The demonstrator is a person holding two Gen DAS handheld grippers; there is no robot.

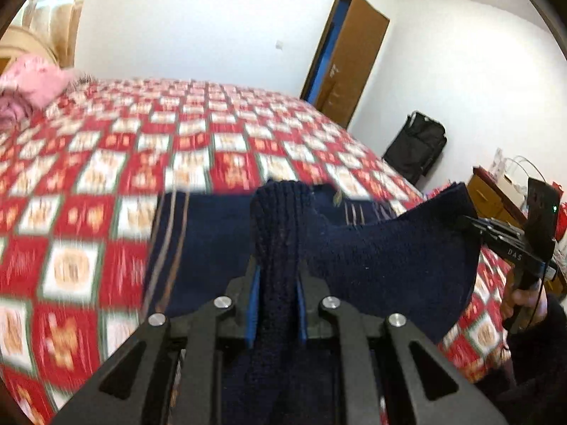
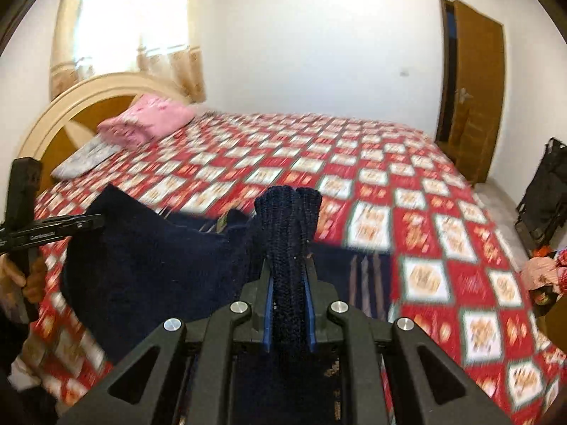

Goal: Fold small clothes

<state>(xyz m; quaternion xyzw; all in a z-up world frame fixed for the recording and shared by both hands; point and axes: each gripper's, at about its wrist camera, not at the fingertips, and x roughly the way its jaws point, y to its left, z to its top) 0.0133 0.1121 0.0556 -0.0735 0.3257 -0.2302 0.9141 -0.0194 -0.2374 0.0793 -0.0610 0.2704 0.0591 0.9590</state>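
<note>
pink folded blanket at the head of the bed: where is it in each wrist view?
Left wrist: the pink folded blanket sits at the far left edge, upper half, partly cut off.
Right wrist: it lies upper left of centre, in front of the cream arched headboard.
Shared landmark: the brown wooden door, right of the bed in both.

A home bedroom is shown: a wide bed (image 2: 354, 177) covered with a red checked bedspread, an arched headboard (image 2: 71, 106), a pink pillow (image 2: 149, 120), a curtained window (image 2: 131, 24) and a wooden door (image 2: 475, 88).
</note>
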